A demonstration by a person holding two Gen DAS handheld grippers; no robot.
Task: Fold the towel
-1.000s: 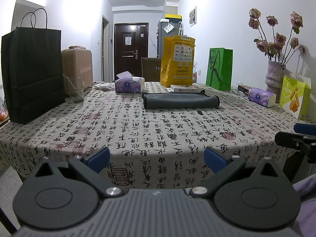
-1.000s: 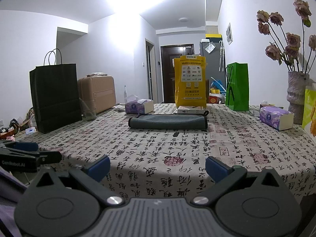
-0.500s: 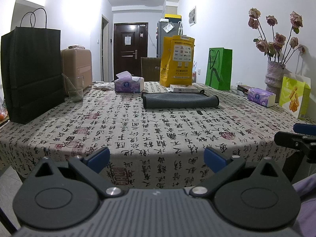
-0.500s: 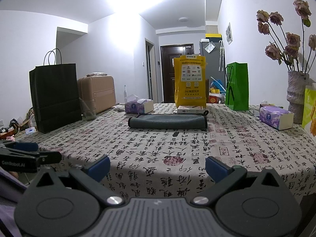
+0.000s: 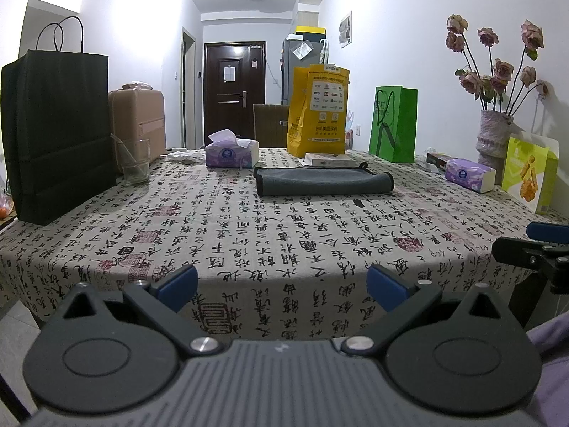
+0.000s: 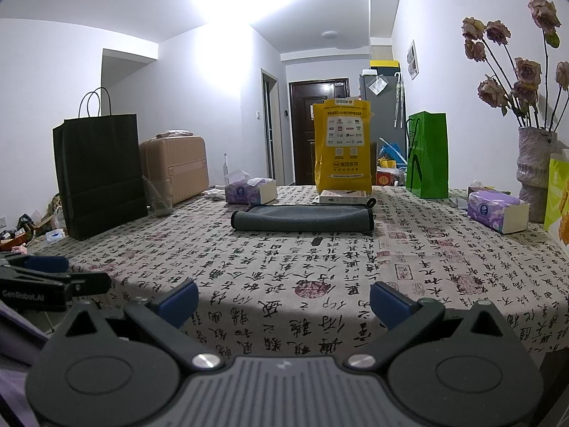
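A dark grey towel [image 5: 325, 182] lies folded in a long flat strip on the far half of the table, on a cloth printed with calligraphy [image 5: 249, 235]. It also shows in the right wrist view [image 6: 302, 217]. My left gripper [image 5: 282, 281] is open and empty, held off the table's near edge, well short of the towel. My right gripper [image 6: 283, 300] is open and empty too, beside it at the near edge. Each gripper shows at the side of the other's view.
A black paper bag [image 5: 57, 135] and a glass [image 5: 133, 160] stand at the left. Tissue boxes [image 5: 231, 153] [image 5: 469, 174], a yellow bag [image 5: 318, 110], a green bag [image 5: 393, 124], a flat box [image 5: 329, 159] and a vase of dried roses [image 5: 492, 135] ring the far and right sides.
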